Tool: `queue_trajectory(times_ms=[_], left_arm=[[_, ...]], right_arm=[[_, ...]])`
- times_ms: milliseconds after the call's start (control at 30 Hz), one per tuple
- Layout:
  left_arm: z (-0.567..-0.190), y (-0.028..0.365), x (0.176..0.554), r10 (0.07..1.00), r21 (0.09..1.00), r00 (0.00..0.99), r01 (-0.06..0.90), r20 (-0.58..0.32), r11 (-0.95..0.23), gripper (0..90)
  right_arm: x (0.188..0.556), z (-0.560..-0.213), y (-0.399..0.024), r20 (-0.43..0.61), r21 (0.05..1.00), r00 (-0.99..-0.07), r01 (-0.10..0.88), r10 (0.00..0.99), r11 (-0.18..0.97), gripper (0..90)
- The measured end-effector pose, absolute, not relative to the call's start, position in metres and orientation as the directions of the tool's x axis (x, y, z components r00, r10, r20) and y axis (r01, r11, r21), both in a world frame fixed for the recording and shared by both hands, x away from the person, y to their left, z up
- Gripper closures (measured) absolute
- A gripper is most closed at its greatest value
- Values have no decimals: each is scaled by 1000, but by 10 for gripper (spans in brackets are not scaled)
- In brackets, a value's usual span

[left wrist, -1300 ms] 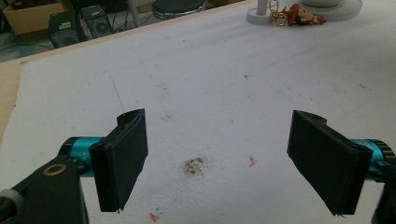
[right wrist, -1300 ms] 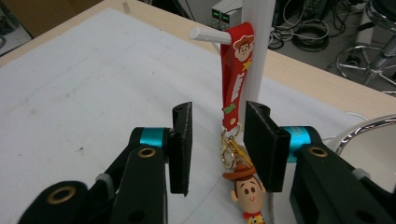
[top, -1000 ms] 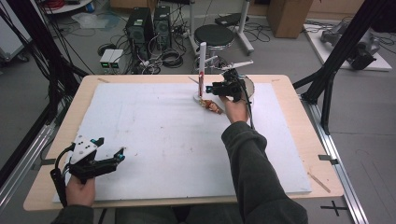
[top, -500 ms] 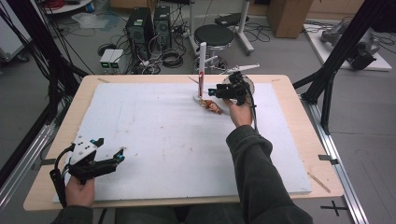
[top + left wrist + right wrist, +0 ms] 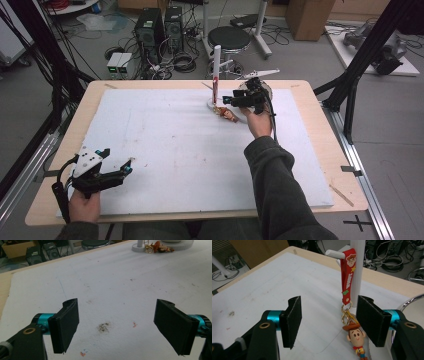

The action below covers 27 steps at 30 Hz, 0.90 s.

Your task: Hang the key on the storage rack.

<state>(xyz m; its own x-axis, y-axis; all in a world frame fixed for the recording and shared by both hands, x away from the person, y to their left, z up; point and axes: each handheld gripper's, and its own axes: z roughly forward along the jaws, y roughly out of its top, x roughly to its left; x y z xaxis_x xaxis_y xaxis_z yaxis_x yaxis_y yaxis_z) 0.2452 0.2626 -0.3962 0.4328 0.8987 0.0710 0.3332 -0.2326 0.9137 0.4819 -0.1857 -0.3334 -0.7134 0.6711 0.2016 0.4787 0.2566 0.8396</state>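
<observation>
1. Right gripper view: my right gripper (image 5: 328,323), jaws spread, frames the keychain (image 5: 348,277) hanging from the white stand's (image 5: 358,267) peg.
2. My left gripper (image 5: 116,326) gapes, empty, over the white mat (image 5: 120,285).

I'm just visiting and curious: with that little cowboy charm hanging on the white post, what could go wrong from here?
1. The right hand-held gripper is open beside the thin post; closing could catch the post and tip its stand.
2. The red strap hangs on a short peg, so a sideways pull might snag.
</observation>
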Motion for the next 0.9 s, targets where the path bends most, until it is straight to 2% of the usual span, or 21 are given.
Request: queue_trajectory(times_ms=[900], left_arm=[[-396,262,245,899,914,432,335,69,-231,208]], right_arm=[[463,-338,-200,219,853,-723,468,655,231,300]])
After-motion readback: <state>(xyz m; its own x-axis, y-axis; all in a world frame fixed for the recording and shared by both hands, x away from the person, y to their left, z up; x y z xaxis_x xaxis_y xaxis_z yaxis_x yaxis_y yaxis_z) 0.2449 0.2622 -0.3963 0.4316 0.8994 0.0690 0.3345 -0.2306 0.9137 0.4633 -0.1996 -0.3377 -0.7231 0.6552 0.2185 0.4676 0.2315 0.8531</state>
